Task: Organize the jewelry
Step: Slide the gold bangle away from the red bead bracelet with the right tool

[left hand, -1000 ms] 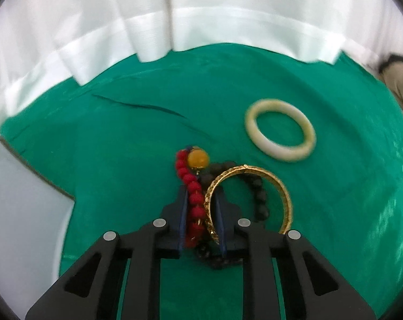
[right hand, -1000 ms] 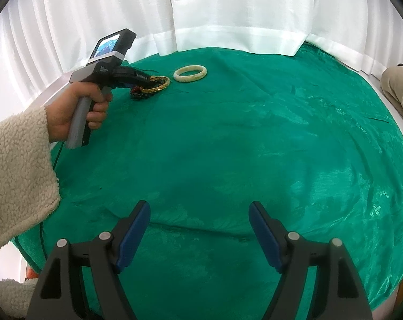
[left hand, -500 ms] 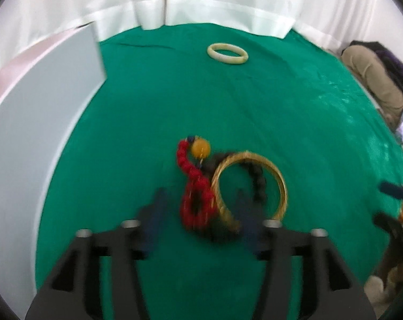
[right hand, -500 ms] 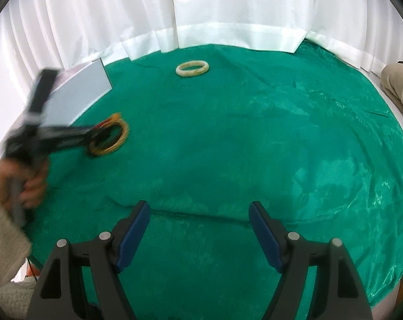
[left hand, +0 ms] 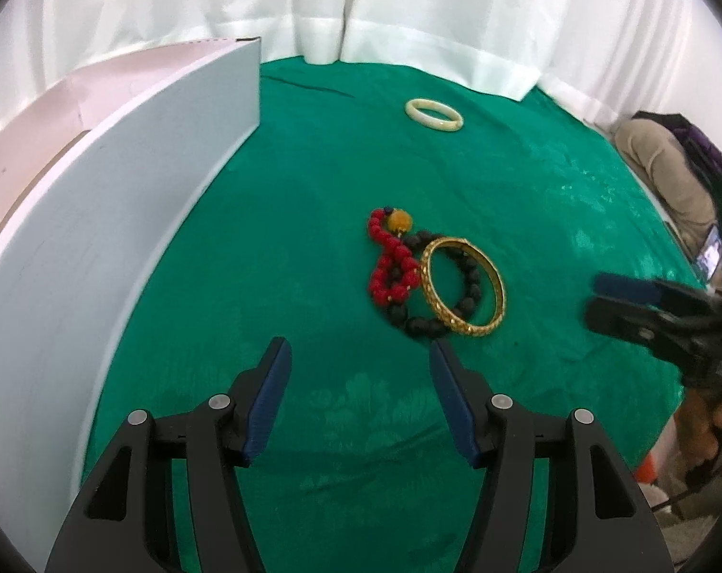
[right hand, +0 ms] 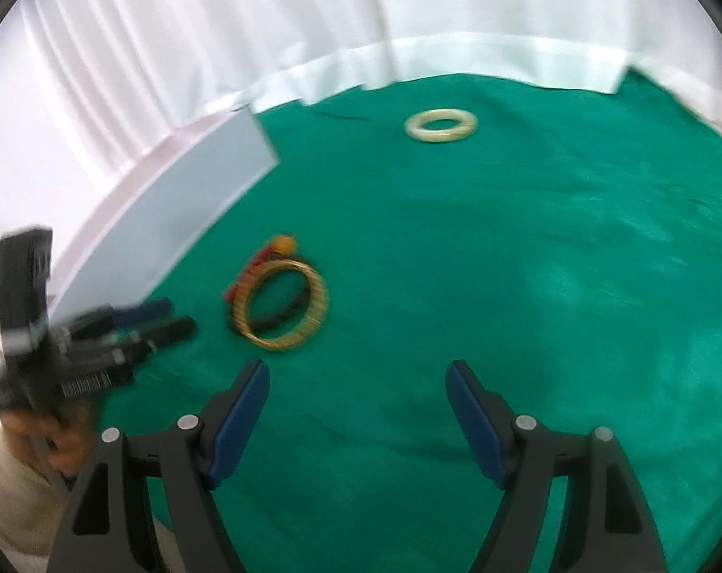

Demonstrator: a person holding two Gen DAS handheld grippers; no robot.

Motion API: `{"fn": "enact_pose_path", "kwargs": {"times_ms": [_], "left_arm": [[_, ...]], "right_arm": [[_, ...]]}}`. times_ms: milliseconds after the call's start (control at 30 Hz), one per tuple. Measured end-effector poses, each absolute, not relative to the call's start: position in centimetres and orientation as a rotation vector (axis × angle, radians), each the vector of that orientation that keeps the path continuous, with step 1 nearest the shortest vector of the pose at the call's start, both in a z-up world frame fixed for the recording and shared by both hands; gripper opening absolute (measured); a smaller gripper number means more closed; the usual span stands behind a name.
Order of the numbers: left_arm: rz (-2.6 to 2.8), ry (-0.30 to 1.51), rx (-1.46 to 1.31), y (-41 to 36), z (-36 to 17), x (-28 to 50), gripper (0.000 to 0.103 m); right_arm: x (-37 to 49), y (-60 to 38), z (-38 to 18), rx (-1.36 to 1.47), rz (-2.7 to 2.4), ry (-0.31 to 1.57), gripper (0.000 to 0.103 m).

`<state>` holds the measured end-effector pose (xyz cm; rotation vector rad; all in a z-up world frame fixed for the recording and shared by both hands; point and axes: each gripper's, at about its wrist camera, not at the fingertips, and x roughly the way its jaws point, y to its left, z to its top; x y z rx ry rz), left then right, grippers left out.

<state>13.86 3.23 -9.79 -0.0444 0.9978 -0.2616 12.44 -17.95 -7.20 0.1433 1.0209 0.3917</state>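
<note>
Left gripper (left hand: 361, 358) jaws just opened, wide, nothing between them. Beads (left hand: 393, 262) and gold bangle (left hand: 463, 286) lie in one heap just beside the white box (left hand: 122, 219). Cream bangle (left hand: 434, 114) well apart. Right gripper (right hand: 358, 382) wide, empty. Nothing boxed yet, apparently.

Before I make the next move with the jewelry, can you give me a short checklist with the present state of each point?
1. Left hand-held gripper open, nothing between the jaws: ok.
2. Right hand-held gripper open and empty: ok.
3. Gold bangle lying apart from the beads: not ok, it overlaps the red beads and black beads.
4. Cream bangle lying alone on the green cloth: ok.
5. White box open to receive things: cannot tell.
</note>
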Motion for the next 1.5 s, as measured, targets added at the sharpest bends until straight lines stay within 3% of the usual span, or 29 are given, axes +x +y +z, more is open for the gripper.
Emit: {"fn": "enact_pose_path", "kwargs": {"times_ms": [200,300,367,433,533,633,1067,1100,1133,1200,1500], "left_arm": [[-0.219,0.996,-0.067,4.8,-9.8,12.4,0.066],[-0.200,0.998,-0.096,5.8,-9.9,12.1,0.066],[-0.189,0.996,-0.110,6.3,-9.9,11.9,0.066],[-0.185,0.994,-0.113,6.5,-9.9,11.7,0.066],[-0.184,0.994,-0.113,6.7,-10.0,11.4,0.066],[-0.178,1.003,-0.111,6.6,-10.2,11.3,0.066],[-0.181,1.020,-0.081,5.6,-10.3,11.5,0.066],[-0.190,1.021,-0.076,5.3,-10.2,11.5,0.066],[-0.201,1.021,-0.075,5.0,-10.0,11.6,0.066],[-0.233,1.019,-0.074,4.3,-9.6,12.0,0.067],[-0.309,1.033,0.030,-1.2,-9.9,17.2,0.066]], "right_arm": [[13.1,-11.3,-7.4,-0.050,0.538,1.011,0.076],[13.3,-9.5,-8.3,-0.154,0.545,1.020,0.054],[13.6,-8.9,-9.1,-0.200,0.539,1.032,0.052],[13.6,-8.4,-9.8,-0.254,0.534,1.036,0.027],[13.3,-8.3,-9.8,-0.279,0.553,1.041,0.013],[12.6,-8.9,-8.9,-0.303,0.544,1.025,0.008],[9.8,-18.6,-6.6,-0.237,0.287,1.055,0.009],[9.8,-19.5,-6.7,-0.207,0.272,1.057,0.015],[9.7,-20.1,-6.7,-0.178,0.267,1.061,0.032],[9.3,-21.3,-6.5,-0.097,0.266,1.058,0.054],[7.2,-21.3,-5.9,0.041,0.312,1.031,0.054]]}}
